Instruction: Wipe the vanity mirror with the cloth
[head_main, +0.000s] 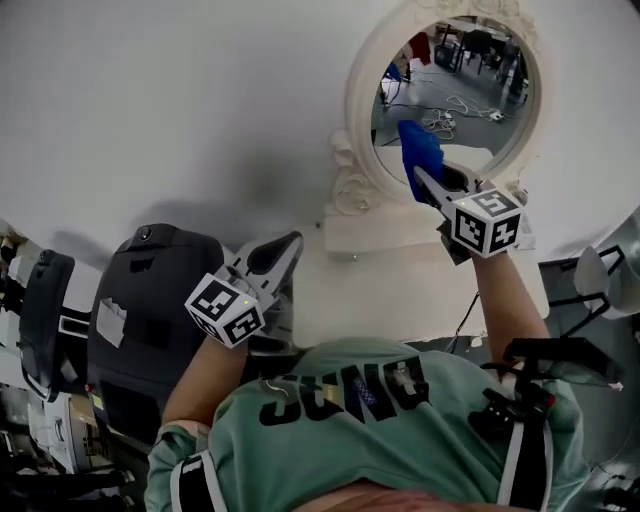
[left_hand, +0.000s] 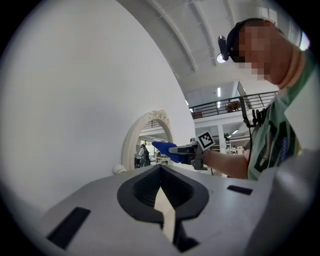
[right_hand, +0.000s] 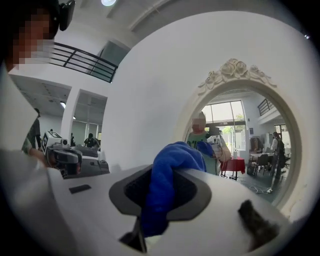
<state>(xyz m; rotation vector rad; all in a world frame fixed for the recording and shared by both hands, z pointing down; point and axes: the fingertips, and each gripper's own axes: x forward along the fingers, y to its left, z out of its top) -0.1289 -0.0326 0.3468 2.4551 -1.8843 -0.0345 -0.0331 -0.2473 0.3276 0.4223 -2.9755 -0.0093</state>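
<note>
Right gripper (head_main: 428, 180) is up at the mirror (head_main: 470, 95), jaws clamped on the blue cloth (right_hand: 167, 175), which bulges past the tips in a soft wad. The wad sits over the lower left of the glass. Whether it's actually pressing on it, I can't tell. Left gripper (head_main: 275, 255) hangs low, well apart from the mirror, jaws closed together on nothing.

Here's the danger: nothing braces that mirror. It stands on a small base (head_main: 375, 228), so a firm push high on the glass could rock it back or skid it across the table (head_main: 400, 295). The cloth looks pinched at one bunch only. Drag it hard and it may pull free, or slide aside and let the hard jaw tips meet the glass, and that would scratch.

Now the surfaces. The cloth is plush, thick and crumpled, with plenty of give. The glass is flat, glossy and oval, throwing back the room. The frame (head_main: 356, 100) is cream and ornate, with carved roses at the crown and scrolls at the foot, and those ridges could snag fibres near the edge.
</note>
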